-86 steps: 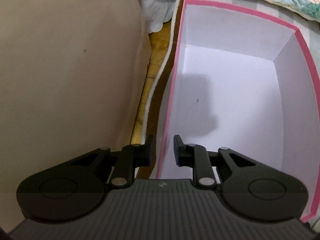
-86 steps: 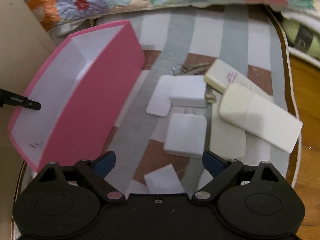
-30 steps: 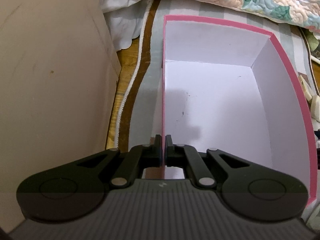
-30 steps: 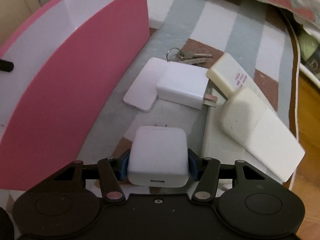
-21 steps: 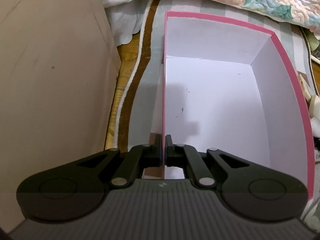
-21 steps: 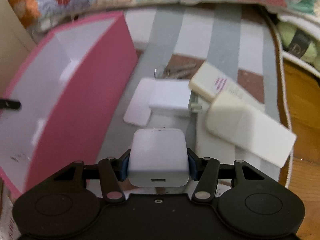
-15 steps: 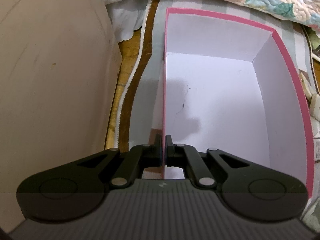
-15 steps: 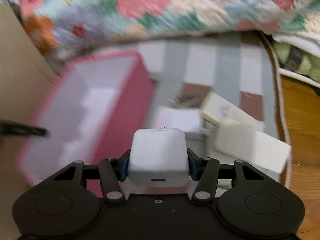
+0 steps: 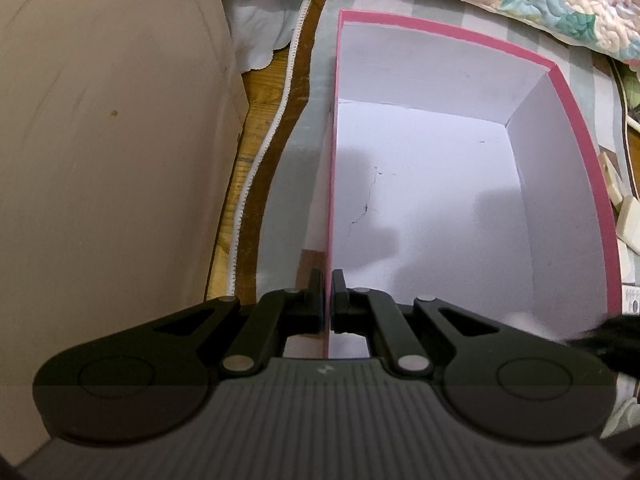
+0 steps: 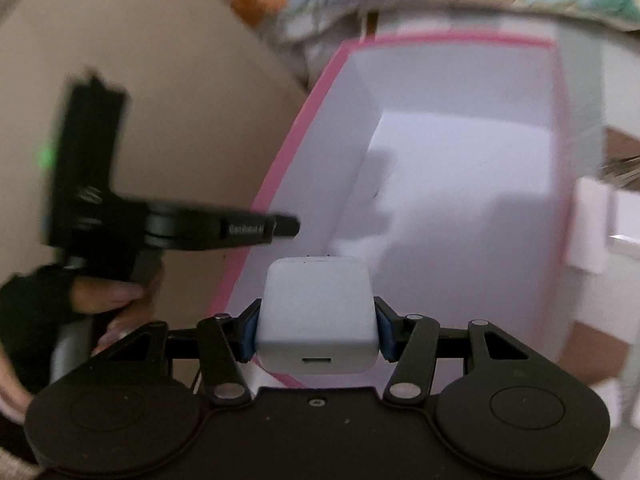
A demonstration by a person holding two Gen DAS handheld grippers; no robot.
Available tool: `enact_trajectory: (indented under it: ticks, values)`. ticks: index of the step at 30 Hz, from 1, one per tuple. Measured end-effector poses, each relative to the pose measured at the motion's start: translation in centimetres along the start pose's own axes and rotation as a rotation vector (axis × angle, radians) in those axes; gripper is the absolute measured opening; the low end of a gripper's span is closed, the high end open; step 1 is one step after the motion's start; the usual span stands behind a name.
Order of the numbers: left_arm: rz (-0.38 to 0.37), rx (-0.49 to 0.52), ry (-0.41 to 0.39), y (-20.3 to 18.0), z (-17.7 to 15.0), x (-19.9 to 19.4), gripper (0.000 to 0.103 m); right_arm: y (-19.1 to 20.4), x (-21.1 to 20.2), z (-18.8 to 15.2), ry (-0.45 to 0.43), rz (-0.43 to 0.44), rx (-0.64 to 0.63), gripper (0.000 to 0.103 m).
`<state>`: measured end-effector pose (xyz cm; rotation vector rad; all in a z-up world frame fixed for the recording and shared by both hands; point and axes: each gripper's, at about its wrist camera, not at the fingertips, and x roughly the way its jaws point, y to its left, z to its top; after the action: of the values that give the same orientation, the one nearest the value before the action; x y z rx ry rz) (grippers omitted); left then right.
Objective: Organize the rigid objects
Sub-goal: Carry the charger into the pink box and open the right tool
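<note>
A pink box (image 9: 440, 184) lay open ahead of both grippers. The left gripper (image 9: 327, 300) pinched the box's near wall between closed fingers; the right gripper (image 10: 318, 330) clamped a white charger (image 10: 318, 316) above the interior. A tilted release could bounce it out.

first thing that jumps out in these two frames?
The pink box, white inside and with nothing in it, fills both views. The left gripper is pinched on its near-left wall. The right gripper holds a white charger above the box's near edge.
</note>
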<state>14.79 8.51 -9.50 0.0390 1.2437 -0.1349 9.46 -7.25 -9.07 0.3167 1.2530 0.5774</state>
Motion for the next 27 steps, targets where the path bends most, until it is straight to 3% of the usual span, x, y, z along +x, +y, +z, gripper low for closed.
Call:
enact_trajectory:
  ticks: [10,17,23,25,27]
  values:
    - [-0.012,-0.02,0.007,0.3,0.1,0.0,0.003,1.4,5.5,-0.1,0.054,-0.143,0.035,0.06]
    - [-0.008,-0.014,0.006,0.2,0.1,0.0,0.003,0.3,6.5,0.2,0.118,-0.145,0.164,0.064]
    - [-0.012,-0.012,0.007,0.2,0.1,0.0,0.003,-1.4,5.5,-0.2,0.136,-0.065,0.258,0.066]
    - [-0.014,-0.013,0.005,0.3,0.0,0.0,0.003,-1.5,5.4,-0.4,0.117,-0.064,0.248,0.061]
    - [-0.015,-0.012,0.004,0.3,0.0,0.0,0.003,-2.0,5.2,-0.3,0.117,-0.07,0.252,0.046]
